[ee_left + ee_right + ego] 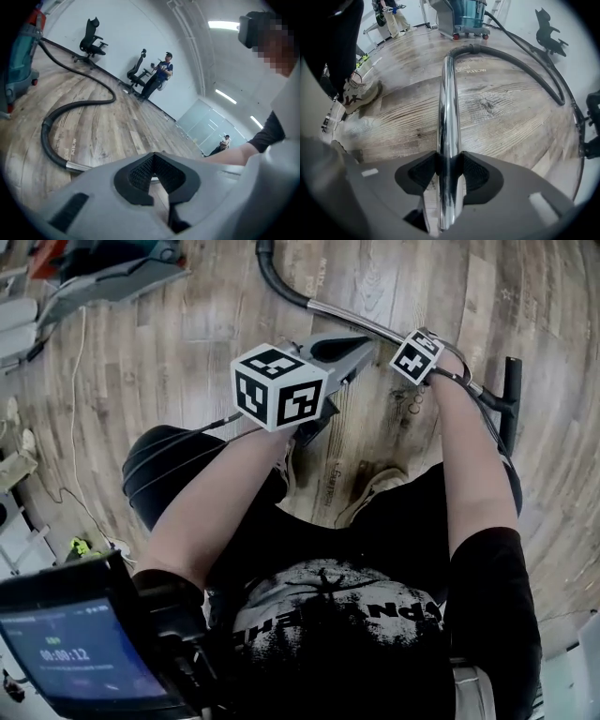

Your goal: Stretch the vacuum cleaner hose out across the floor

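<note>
Your right gripper [449,171] is clamped on the shiny chrome wand tube [447,108] just above the wooden plank floor [497,122], left gripper [157,176] clenched empty, and the black ribbed vacuum hose [525,61] loops in a big curve to the teal canister vacuum [464,14], so stretching looks barely started.

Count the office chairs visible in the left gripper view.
2. One chair stands by the wall past the hose; the other chair is farther right along that wall, beside a standing person. Others may lie out of frame.
</note>
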Available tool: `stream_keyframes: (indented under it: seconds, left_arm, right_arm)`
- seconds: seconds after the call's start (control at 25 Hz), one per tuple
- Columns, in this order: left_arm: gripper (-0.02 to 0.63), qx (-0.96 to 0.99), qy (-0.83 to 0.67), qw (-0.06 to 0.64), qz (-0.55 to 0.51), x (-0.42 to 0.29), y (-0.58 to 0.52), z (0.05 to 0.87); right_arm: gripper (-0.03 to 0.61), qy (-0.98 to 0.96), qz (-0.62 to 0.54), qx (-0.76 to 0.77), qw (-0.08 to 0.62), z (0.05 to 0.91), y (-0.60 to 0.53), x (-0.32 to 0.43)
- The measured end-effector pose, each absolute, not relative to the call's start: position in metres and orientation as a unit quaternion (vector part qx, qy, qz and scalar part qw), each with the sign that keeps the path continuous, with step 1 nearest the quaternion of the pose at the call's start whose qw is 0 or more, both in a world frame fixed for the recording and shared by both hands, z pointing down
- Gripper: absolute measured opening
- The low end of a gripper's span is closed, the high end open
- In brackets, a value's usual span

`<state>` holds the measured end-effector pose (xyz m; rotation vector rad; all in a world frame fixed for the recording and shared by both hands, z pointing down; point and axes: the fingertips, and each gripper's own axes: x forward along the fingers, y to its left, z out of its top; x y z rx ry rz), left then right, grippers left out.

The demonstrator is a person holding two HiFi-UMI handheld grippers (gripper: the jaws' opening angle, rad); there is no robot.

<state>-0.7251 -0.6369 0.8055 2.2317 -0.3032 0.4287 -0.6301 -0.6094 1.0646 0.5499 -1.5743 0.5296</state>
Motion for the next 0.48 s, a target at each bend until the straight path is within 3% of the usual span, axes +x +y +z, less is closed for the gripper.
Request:
stream_keyframes:
  seconds: [0.16,0.32,0.48]
  left_arm:
    - [0.032,0.843,-0.150,0.471,0.213,-0.727,-0.645,0.853]
    - [0.115,0.792,-0.177,0.533,0.238,-0.716,-0.653,0.903]
    - [0.122,0.747,-0.227,0.584,0.222,-0.720,-0.656,0.954]
  right_arm:
    - [0.175,-0.694,0.229,0.246,0.637,1.035,-0.610,-0.629]
    - [0.175,-0.694,0.235,0.251,0.632,1.007,-0.603,-0.624]
    - [0.175,-0.689,0.246,0.256,0.632,0.990,-0.595,-0.623]
